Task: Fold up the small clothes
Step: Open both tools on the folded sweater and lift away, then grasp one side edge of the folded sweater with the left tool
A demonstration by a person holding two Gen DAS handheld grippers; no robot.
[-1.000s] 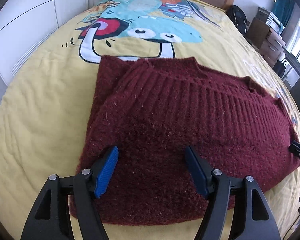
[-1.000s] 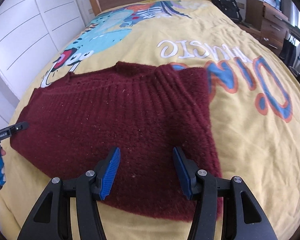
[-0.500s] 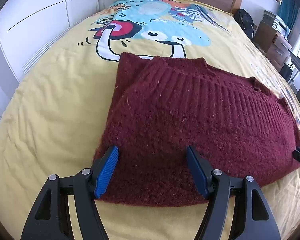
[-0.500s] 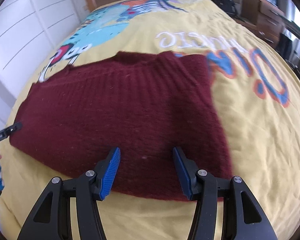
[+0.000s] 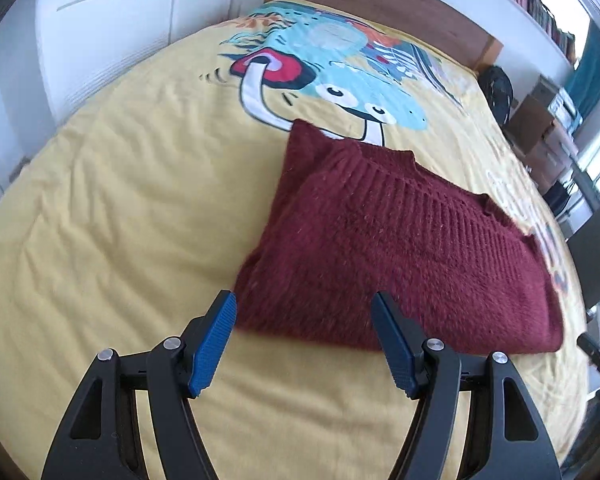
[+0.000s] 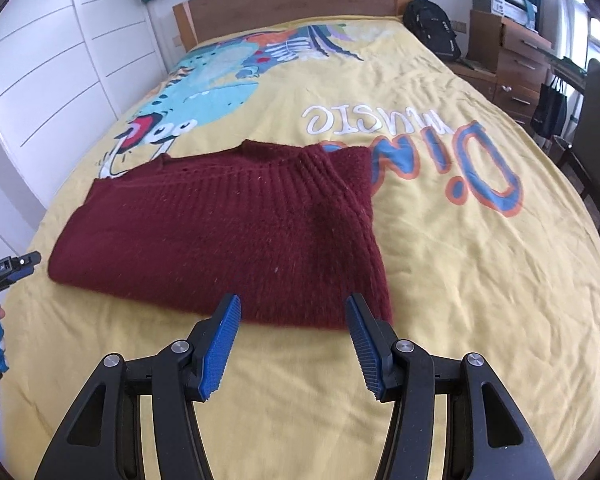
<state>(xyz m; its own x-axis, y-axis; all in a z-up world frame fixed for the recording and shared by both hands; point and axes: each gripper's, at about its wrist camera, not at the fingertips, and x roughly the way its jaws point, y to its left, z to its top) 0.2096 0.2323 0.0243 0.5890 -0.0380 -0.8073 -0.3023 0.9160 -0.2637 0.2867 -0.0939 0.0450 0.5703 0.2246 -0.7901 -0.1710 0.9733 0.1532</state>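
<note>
The maroon knit sweater [image 6: 228, 232] lies flat on the bed [image 6: 460, 264], on a yellow printed cover. It is already folded into a compact slab, with the ribbed neckline along the edge farthest from both grippers.

**Gripper state**
- Left gripper [image 5: 304, 338]: jaws spread, nothing between the blue pads. The sweater's near edge lies just ahead of the fingertips, and its near left corner sits just ahead of the left pad.
- Right gripper [image 6: 294, 338]: jaws spread, empty. The sweater's near right corner lies just ahead of the gap between the pads.
- Neither gripper touches the fabric; both hang above the bare cover on the near side of the garment.

**Step in hand**
Judged from the layout, one fold is complete and both grippers stand clear of the garment. The step is either an inspection of the fold or a set-up for a further fold.

**Next move**
- If the slab is to be halved again, each gripper must go down to a near corner, or both to one side edge, and pinch through all layers at once.
- The knit is thick and fuzzy, so a shallow pinch will likely catch only the top layer and open the fold.
- Both grippers should lift together to keep the edge straight.
</note>
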